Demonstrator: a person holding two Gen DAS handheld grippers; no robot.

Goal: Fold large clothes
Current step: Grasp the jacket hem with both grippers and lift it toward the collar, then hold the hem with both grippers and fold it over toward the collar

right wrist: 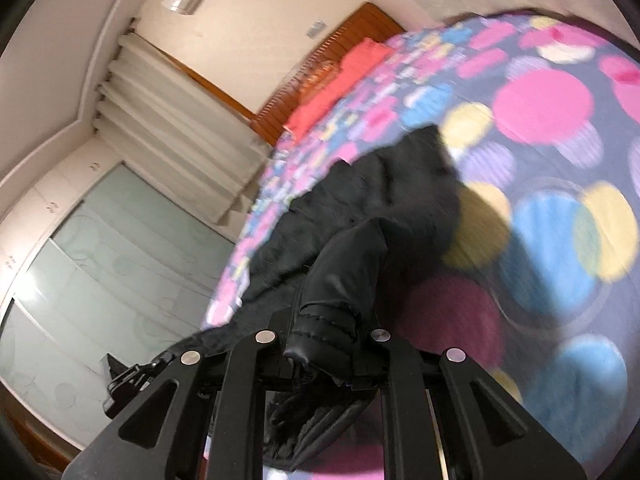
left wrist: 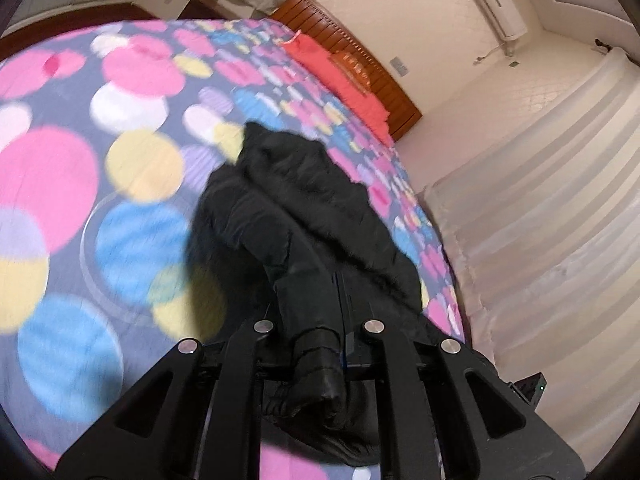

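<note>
Both claws, left claw [left wrist: 320, 344] & right claw [right wrist: 326, 344], each clenched on a hem end of the black coat [left wrist: 280, 208], whose long axis runs straight ahead twd the bed [left wrist: 60, 160] headboard edge.

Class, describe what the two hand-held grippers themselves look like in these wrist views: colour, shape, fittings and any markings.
The left hand-held gripper and the right hand-held gripper look alike: matte black, angular linkage bars spreading out toward the camera, with triangular cut-outs in the outer bars. Four round silver pivot pins sit across each. No cables, printed markings or sleeves are visible.
</note>
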